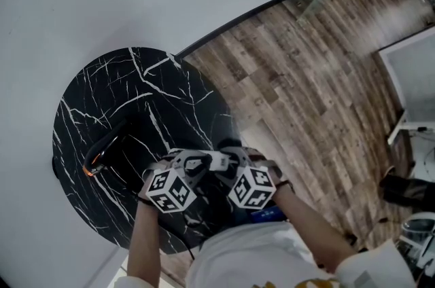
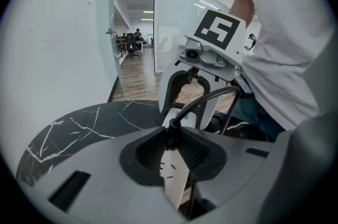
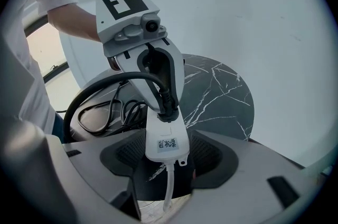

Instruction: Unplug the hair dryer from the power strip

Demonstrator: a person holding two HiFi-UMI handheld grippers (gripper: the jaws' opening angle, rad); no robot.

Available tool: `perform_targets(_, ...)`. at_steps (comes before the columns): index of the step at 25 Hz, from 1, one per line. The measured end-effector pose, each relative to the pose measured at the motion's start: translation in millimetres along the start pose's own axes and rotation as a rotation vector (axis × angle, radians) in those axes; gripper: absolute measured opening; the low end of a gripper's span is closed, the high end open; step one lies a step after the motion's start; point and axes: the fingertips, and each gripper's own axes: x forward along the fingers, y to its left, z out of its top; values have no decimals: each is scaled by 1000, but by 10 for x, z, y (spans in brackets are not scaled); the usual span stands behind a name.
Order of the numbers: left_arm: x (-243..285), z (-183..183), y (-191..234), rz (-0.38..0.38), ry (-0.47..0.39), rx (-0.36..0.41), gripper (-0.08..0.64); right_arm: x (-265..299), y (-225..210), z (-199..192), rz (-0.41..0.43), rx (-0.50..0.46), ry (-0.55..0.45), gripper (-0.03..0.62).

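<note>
Step in hand: the pull. I had the left gripper (image 2: 177, 151) clamped on the plug (image 3: 167, 106) and the right gripper (image 3: 168, 157) gripping the strip (image 3: 167, 138). Next, I judged — draw them straight apart.

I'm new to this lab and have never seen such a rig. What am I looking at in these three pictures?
A person holds a gripper in each hand. One picture comes from a head camera looking down at a round black marble table; the other two ride on the grippers. The right gripper clamps a white power strip in its jaws. The left gripper grips the black plug in it. The dark shape with an orange spot is probably the hair dryer.
</note>
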Motion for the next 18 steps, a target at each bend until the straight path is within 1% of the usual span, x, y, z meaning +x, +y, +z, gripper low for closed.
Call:
perform_targets(3,5,-10,-4,-2,18,35,67,33,-1,-15,-18,-19,12,245)
perform_targets(6,15,-14,-4,-15,38,46,68,69,-6,-28,-3,-16,24,250)
perform_targets(10,28,-1,-21,-8,51,114,69,120,3,-41,-7,-36,32,256)
perform_targets(12,24,8,-25,-1,50,134,67,135,2,-43,-7,-37,25,256)
perform_targets(15,25,10,-16,8,44,133,67,143,-10,-40,7,-29,20,257)
perform_targets(16,28,7,-13,10,43,128,66,140,-12,-36,10,-31,21,268)
perform_targets(18,32,-4,-12,-7,44,102,60,134,-14,-26,9,-39,20,268)
